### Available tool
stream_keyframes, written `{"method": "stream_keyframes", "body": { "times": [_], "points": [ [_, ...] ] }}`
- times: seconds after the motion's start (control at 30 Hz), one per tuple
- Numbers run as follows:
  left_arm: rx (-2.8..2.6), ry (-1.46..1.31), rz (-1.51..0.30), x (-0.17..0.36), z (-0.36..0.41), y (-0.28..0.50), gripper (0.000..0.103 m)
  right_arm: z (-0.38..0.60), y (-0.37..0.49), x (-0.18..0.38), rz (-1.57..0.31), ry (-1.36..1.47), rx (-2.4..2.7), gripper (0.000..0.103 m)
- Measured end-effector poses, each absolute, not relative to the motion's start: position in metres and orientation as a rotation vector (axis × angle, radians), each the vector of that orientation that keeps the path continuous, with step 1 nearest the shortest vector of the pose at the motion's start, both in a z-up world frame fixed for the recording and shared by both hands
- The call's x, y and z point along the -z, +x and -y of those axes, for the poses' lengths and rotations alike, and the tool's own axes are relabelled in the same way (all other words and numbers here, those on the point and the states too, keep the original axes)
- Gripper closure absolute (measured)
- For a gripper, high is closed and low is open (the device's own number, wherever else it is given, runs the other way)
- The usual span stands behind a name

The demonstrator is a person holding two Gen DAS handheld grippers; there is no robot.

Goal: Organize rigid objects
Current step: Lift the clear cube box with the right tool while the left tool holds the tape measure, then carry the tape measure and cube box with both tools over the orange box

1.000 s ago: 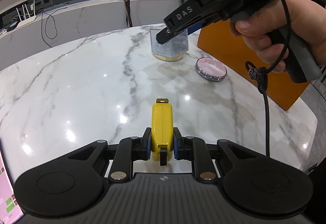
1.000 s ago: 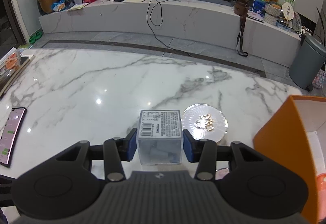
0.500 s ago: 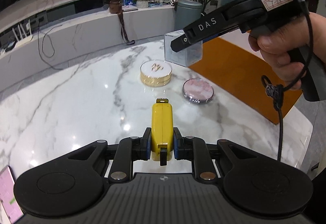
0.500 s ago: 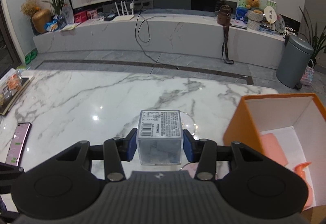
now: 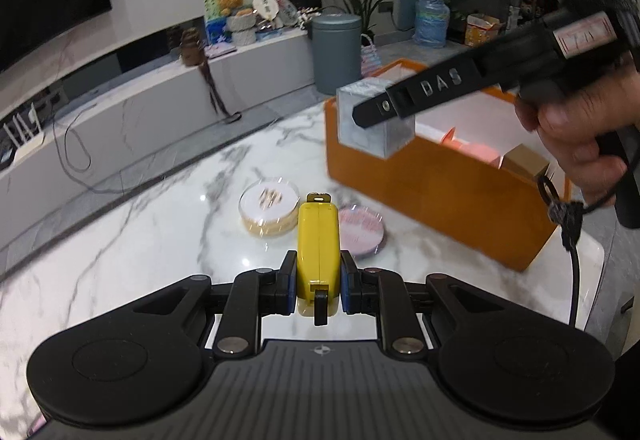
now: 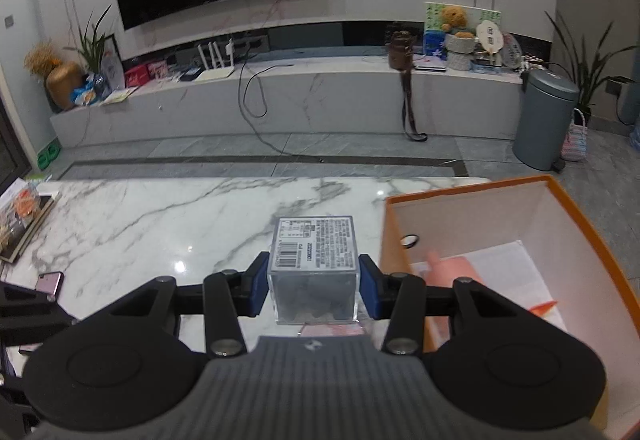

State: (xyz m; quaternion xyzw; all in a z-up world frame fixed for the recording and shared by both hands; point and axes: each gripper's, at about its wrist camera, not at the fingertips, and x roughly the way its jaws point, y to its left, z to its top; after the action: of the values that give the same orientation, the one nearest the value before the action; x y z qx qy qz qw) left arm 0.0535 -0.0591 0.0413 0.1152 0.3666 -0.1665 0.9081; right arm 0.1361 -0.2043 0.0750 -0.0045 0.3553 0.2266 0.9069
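the yellow tape measure (image 5: 318,252) sits between the blue pads of the left tool (image 5: 318,290), which is clamped on its two flat sides. its long axis runs straight away from the camera, along the fingers, and the small metal hook end points forward, away from the tool. it is held in the air above the marble counter (image 5: 140,240).

the clear plastic cube box (image 6: 313,272) is gripped in the right tool (image 6: 313,290), the pads pressing on its left and right walls. its printed label with a barcode faces up, and the text on it runs from side to side. in the left wrist view the same cube (image 5: 374,121) hangs in the air at the near wall of the orange box (image 5: 440,191), close to the rim. the right hand (image 5: 580,127) holds the handle of that tool.

on the counter, just ahead of the tape measure, lie a round clear case with a gold base (image 5: 269,205) and, touching or almost touching it, a round pink case (image 5: 362,232). inside the orange box (image 6: 592,240) the walls are white and some pink things (image 6: 456,272) lie on the bottom. a phone (image 6: 49,282) lies on the counter at the far left of the right wrist view.
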Motion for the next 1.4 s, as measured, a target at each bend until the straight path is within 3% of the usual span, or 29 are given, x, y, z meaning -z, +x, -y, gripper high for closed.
{"method": "stream_keyframes", "body": {
  "times": [0.77,1.4],
  "points": [
    [0.543,0.371,-0.697,-0.053,0.191,0.120,0.081,0.343,0.131,-0.063,-0.747,0.101,-0.223,0.057],
    [0.601,0.425,-0.744,-0.033,0.233,0.167,0.081,0.380,0.148,-0.047,-0.793,0.166,-0.094,0.057]
  ]
}}
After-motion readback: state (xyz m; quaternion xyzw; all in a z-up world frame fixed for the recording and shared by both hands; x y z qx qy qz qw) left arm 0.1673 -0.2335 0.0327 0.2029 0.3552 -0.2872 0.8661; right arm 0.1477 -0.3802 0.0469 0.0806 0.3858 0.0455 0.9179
